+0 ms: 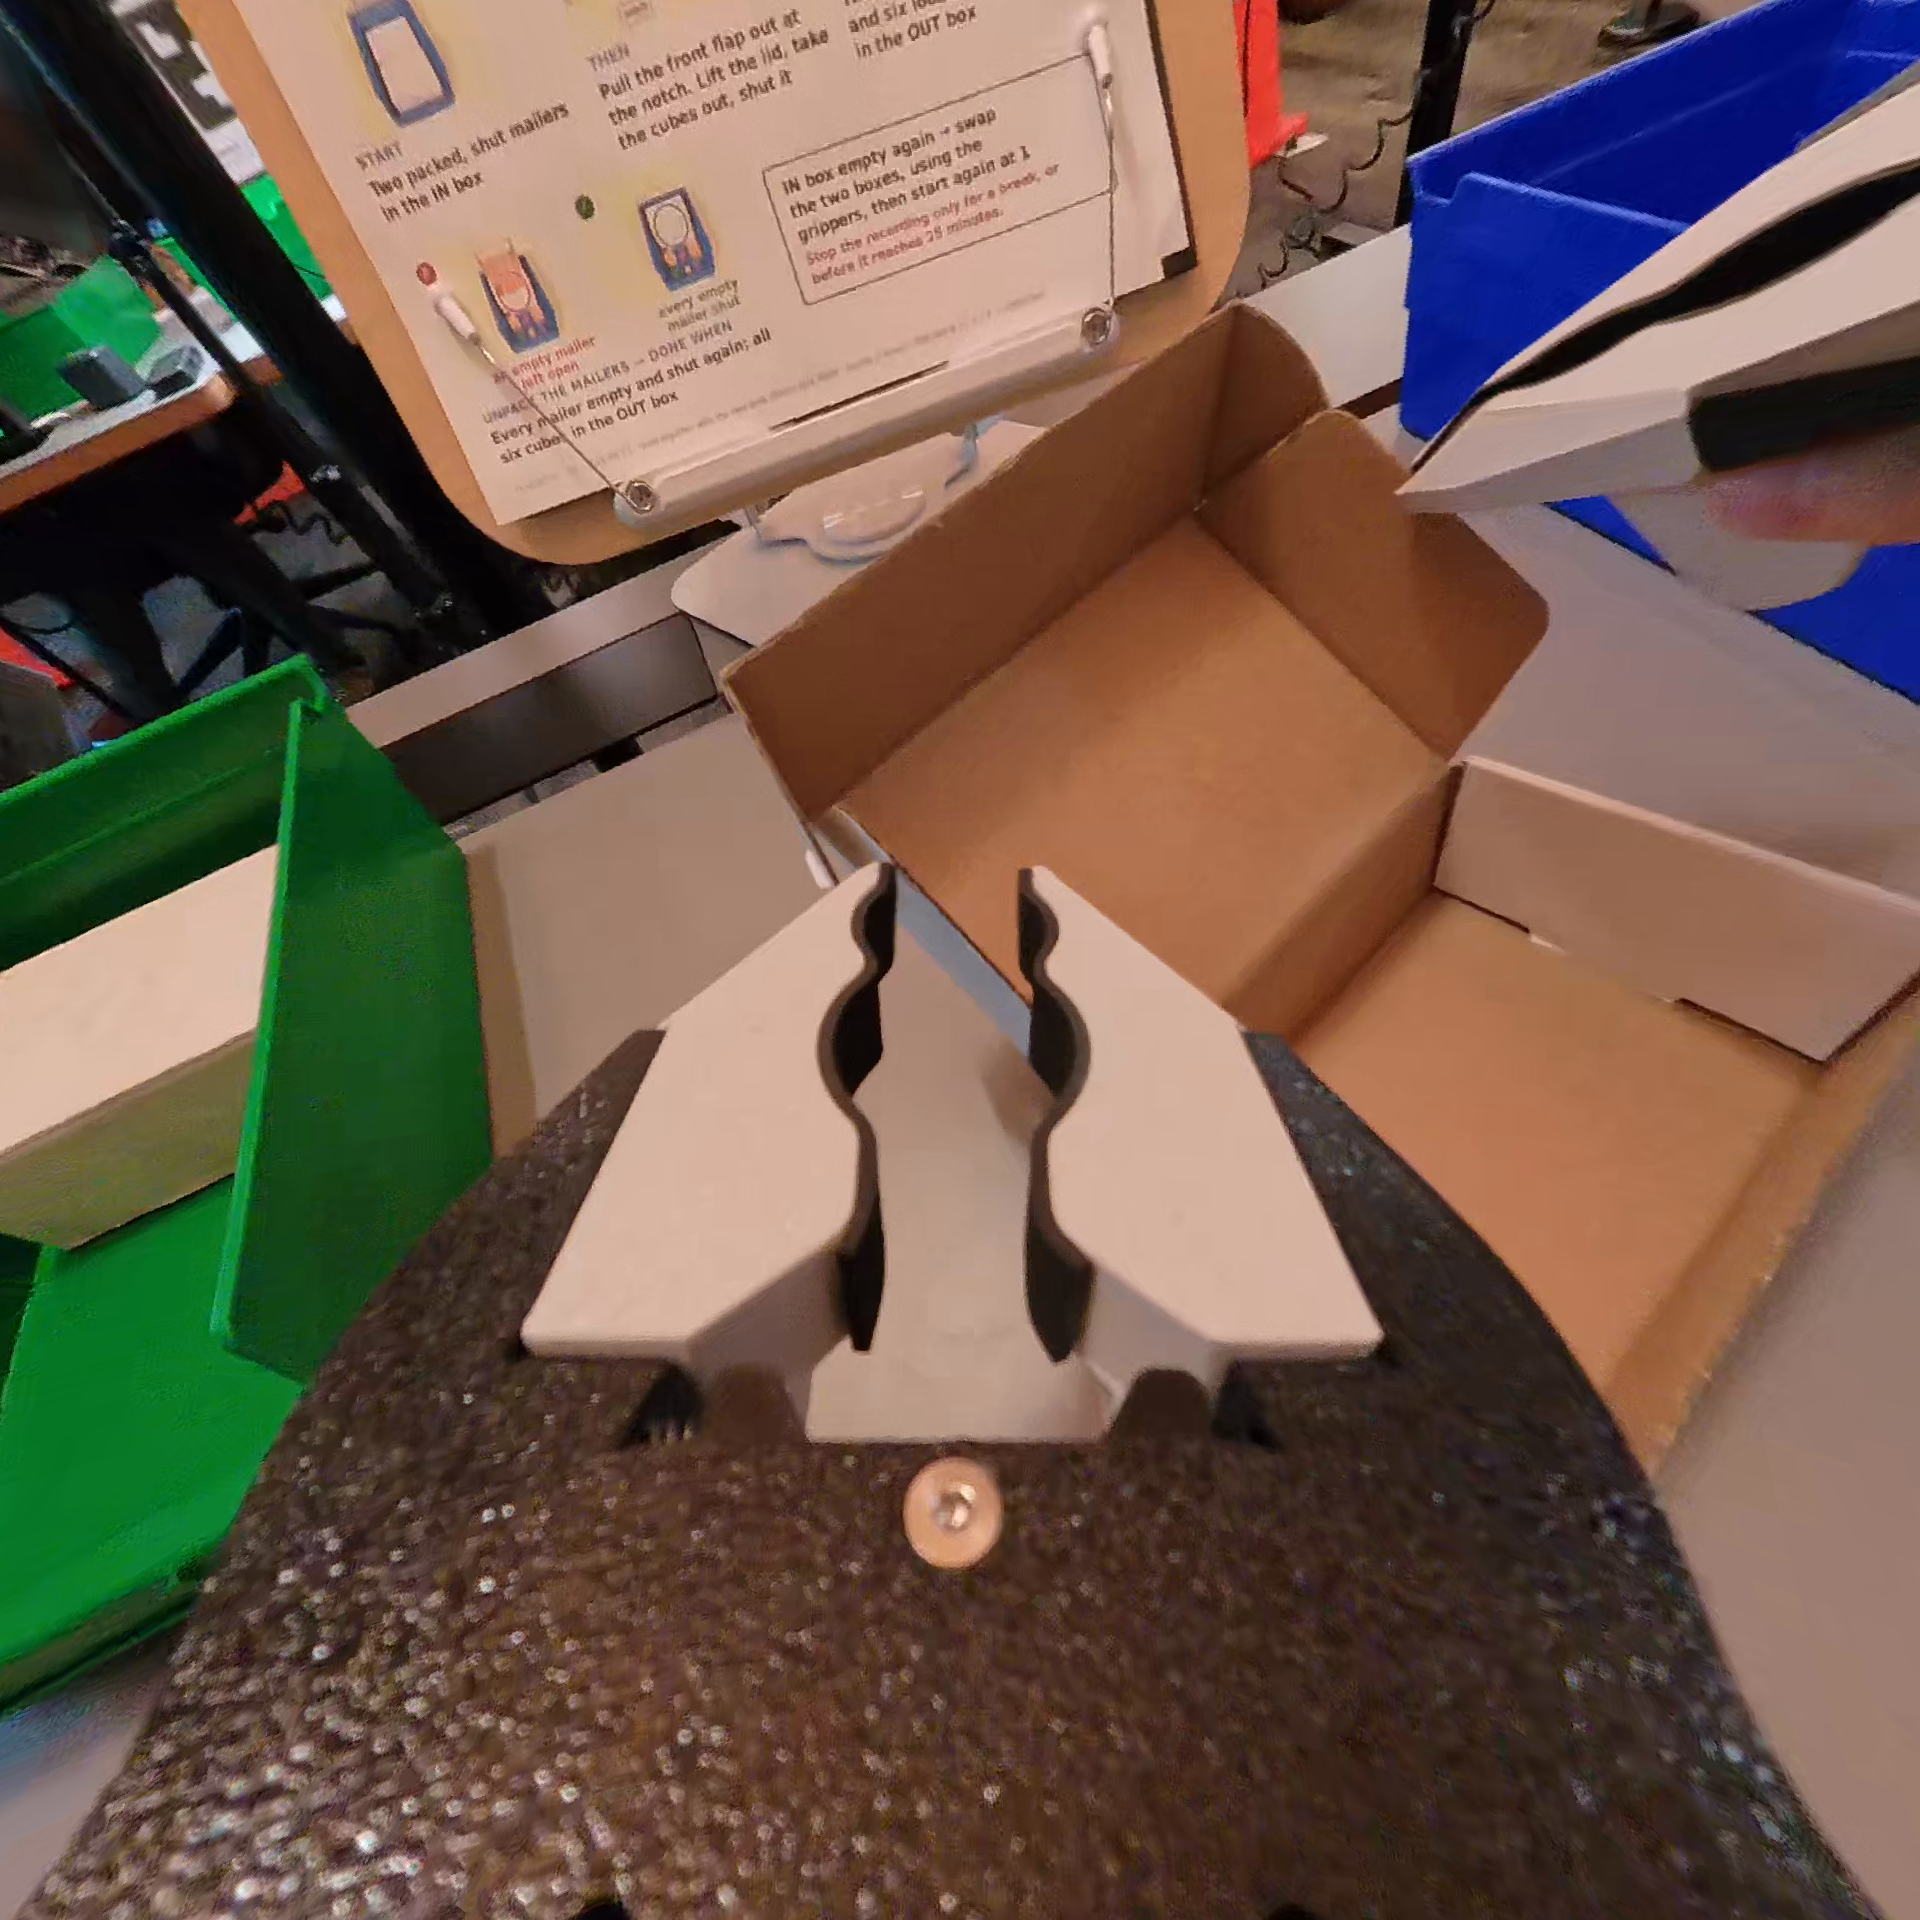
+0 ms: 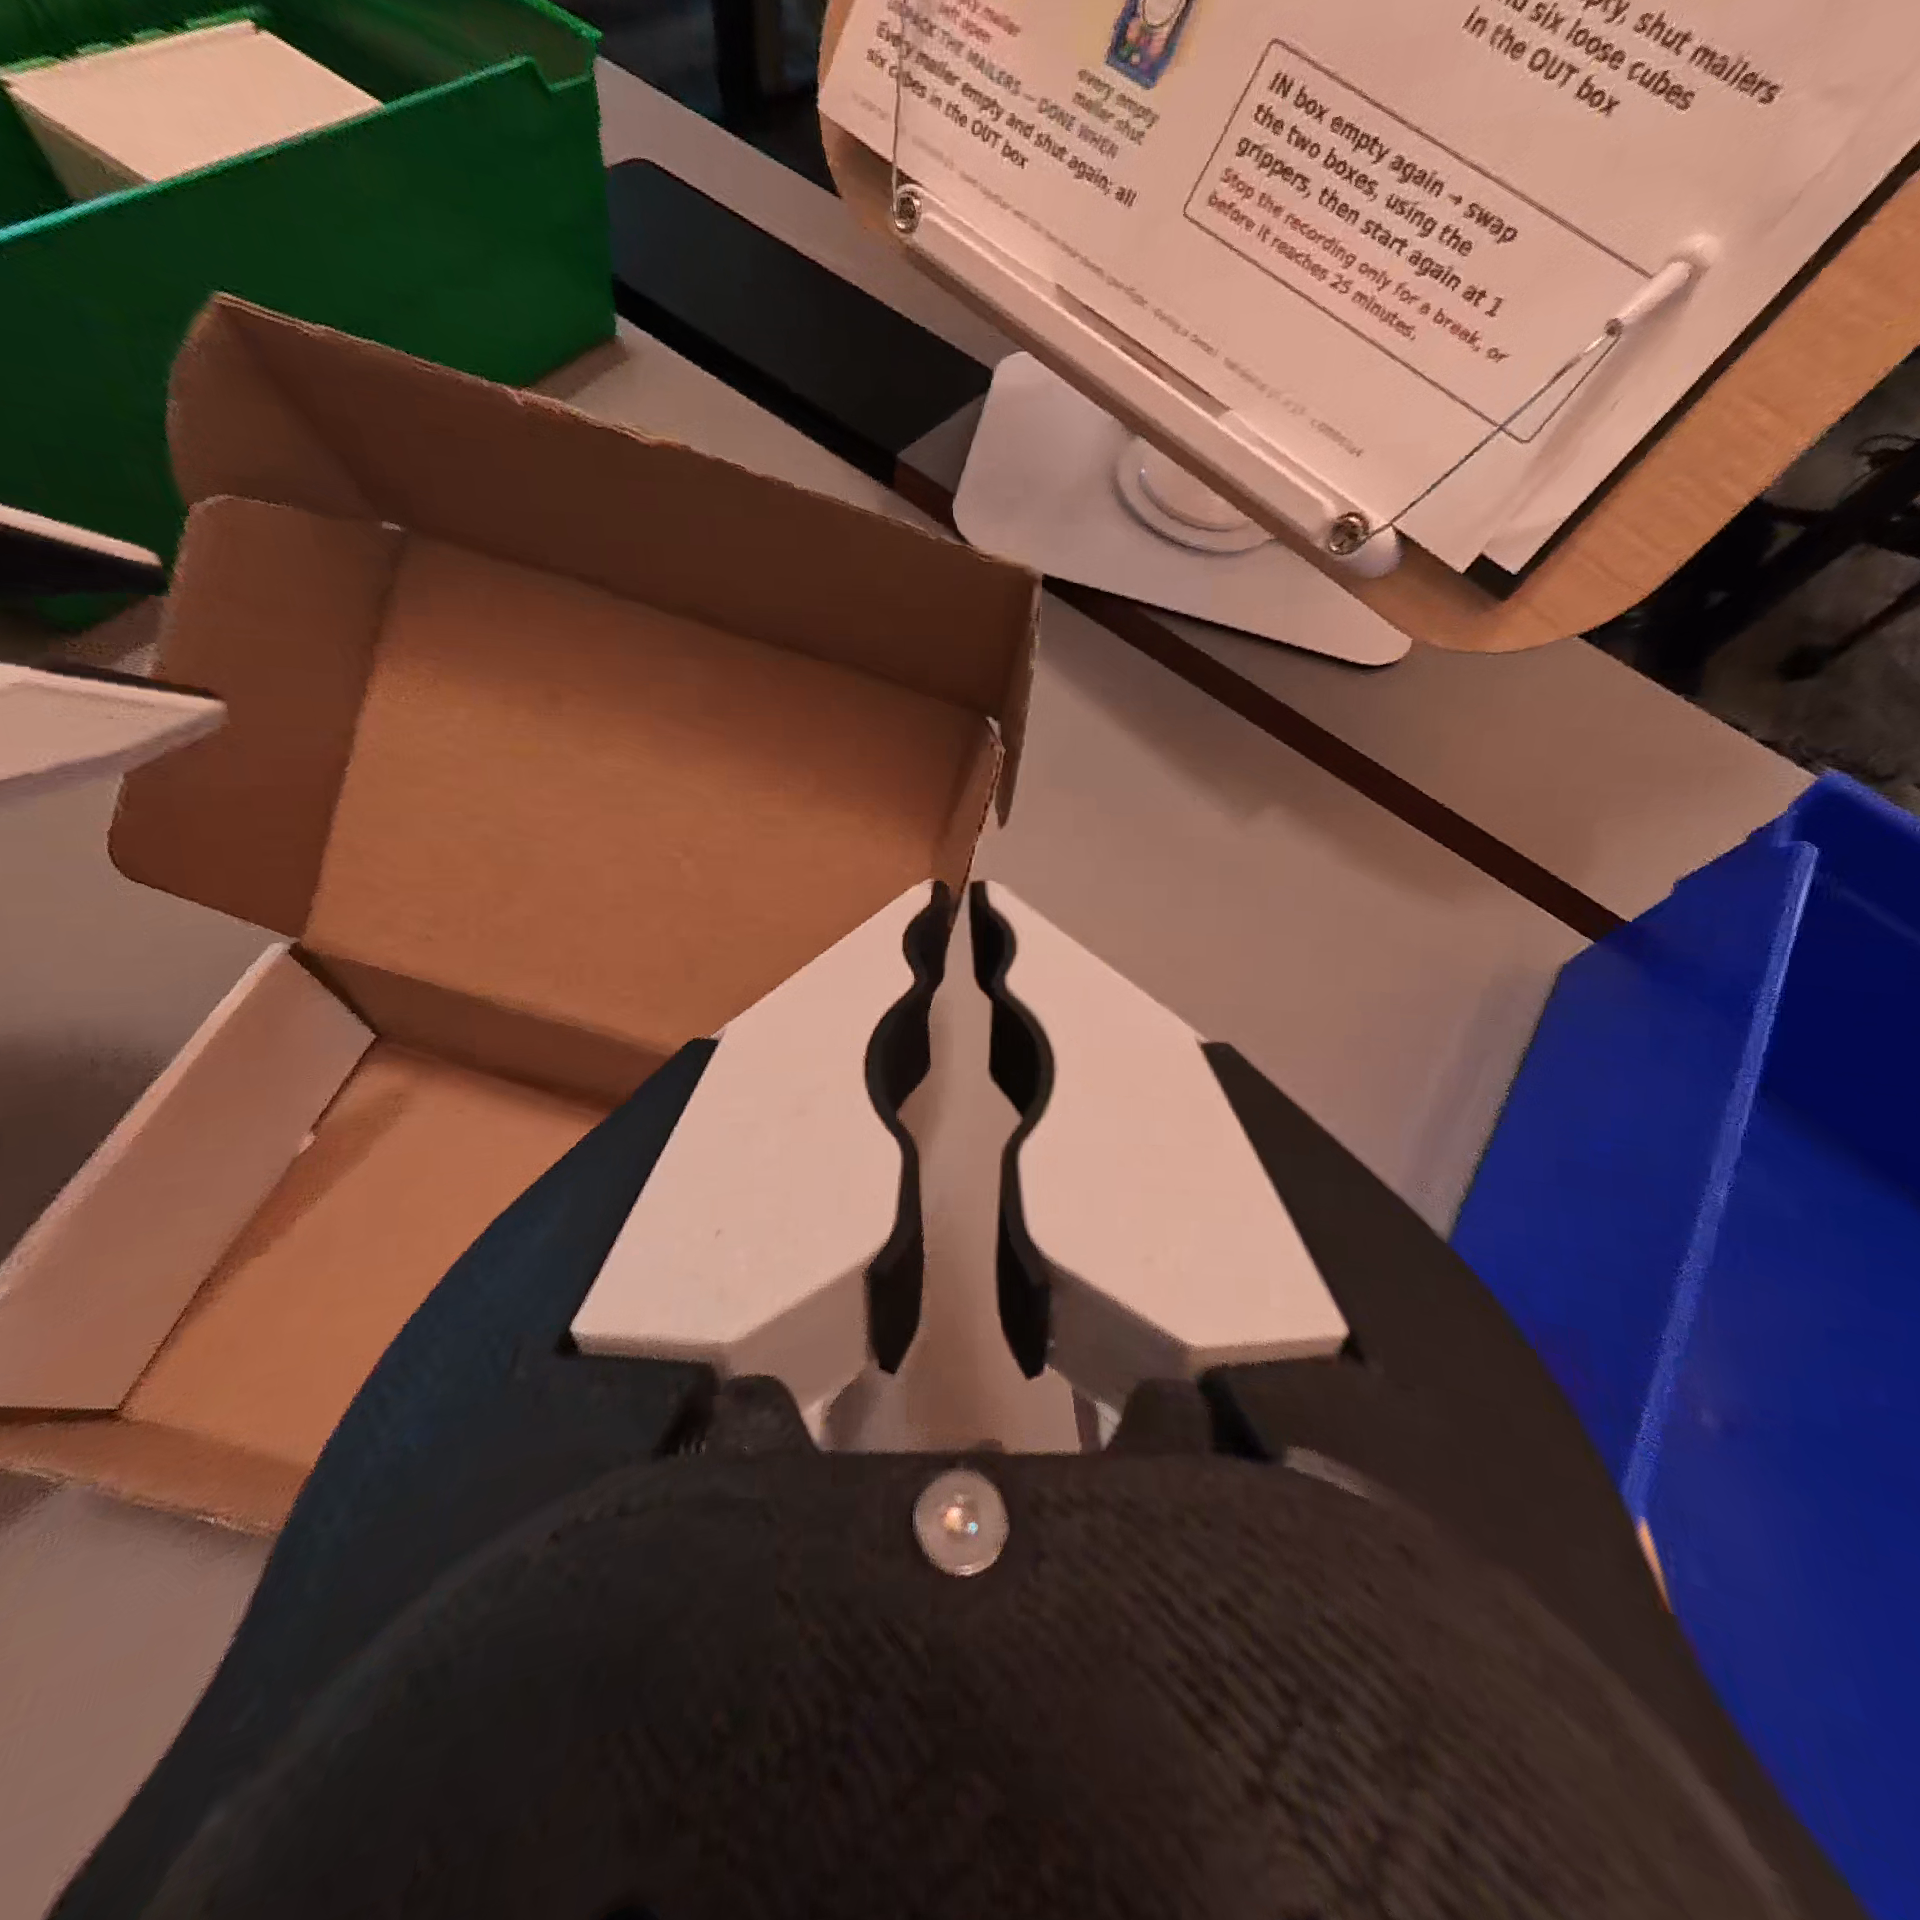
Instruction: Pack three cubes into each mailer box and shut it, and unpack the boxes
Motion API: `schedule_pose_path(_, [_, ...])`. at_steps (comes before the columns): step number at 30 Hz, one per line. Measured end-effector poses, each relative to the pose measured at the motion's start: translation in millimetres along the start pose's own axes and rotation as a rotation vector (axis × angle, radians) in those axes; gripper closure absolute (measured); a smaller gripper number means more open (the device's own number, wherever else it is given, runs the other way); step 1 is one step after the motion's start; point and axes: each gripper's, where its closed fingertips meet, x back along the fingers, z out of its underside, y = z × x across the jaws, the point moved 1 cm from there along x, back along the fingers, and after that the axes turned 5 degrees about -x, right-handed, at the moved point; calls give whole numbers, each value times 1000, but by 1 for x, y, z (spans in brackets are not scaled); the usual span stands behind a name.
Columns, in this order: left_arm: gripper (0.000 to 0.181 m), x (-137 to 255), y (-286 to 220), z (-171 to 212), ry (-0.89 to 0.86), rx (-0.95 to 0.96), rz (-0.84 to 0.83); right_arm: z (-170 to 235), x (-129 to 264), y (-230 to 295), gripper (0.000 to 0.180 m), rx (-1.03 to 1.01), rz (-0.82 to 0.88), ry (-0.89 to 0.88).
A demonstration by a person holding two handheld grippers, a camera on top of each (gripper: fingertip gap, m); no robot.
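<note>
Standing open on the grey worktop (image 1: 1714, 686), the mailer box (image 1: 1195, 748) has its lid raised and its brown tray bare, with no cube visible inside. Beside the mailer box's near-left corner, the left tool (image 1: 954, 883) has its fingers apart, a white edge of the box showing in the gap between them. At the lid's right side flap the right tool (image 2: 961, 890) has its tips nearly together on the flap's thin edge, though contact is hard to confirm. Left of the mailer box, a green bin (image 1: 353, 1039) holds a shut white mailer (image 1: 125, 1049). Right of it stands a blue bin (image 2: 1756, 1195). Behind it, an instruction sheet (image 1: 790, 208) leans on a stand.
</note>
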Motion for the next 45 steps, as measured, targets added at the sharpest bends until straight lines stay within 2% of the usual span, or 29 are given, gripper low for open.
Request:
schedule_pose_path(1, [170, -2, 1, 0, -5, 0, -11, -1, -1, 0, 178, 1, 4, -7])
schedule_pose_path(2, [176, -3, 2, 0, -12, 0, -23, 0, -2, 0, 178, 6, 6, -4])
schedule_pose_path(7, [179, -3, 7, 3, -49, 1, -72, 2, -6, 9, 172, 11, -15, 2])
schedule_pose_path(12, [180, 1, 11, 3, -90, -20, -109, 1, -8, 9, 149, 32, 33, 9])
schedule_pose_path(13, [180, 1, 10, 2, -101, -21, -108, -1, -8, 8, 152, 25, 38, -2])
schedule_pose_path(14, [180, 1, 10, 0, -112, -23, -109, -4, -8, 7, 169, 23, 46, -18])
schedule_pose_path(15, [181, 1, 10, -2, -127, -26, -111, -5, -8, 4, 176, 21, 60, -28])
schedule_pose_path(20, [181, 7, 0, -6, -210, -36, -96, -4, 4, 10, 177, -11, 63, -112])
schedule_pose_path(28, [181, 52, -25, 5, -361, -121, -87, 24, 66, 37, 177, -110, 87, -418])
schedule_pose_path(31, [181, 69, -37, 15, -389, -152, -75, 38, 88, 49, 178, -135, 109, -474])
schedule_pose_path(36, [181, 87, -61, 39, -346, -183, -21, 61, 104, 73, 176, -83, 162, -453])
schedule_pose_path(38, [181, 88, -76, 50, -305, -214, 12, 64, 105, 91, 178, -93, 105, -455])
schedule_pose_path(42, [181, 95, -83, 56, -280, -287, -44, 66, 109, 97, 179, -3, 227, -449])
schedule_pose_path(45, [181, 108, -70, 56, -282, -260, -120, 66, 110, 97, 179, 41, 252, -437])
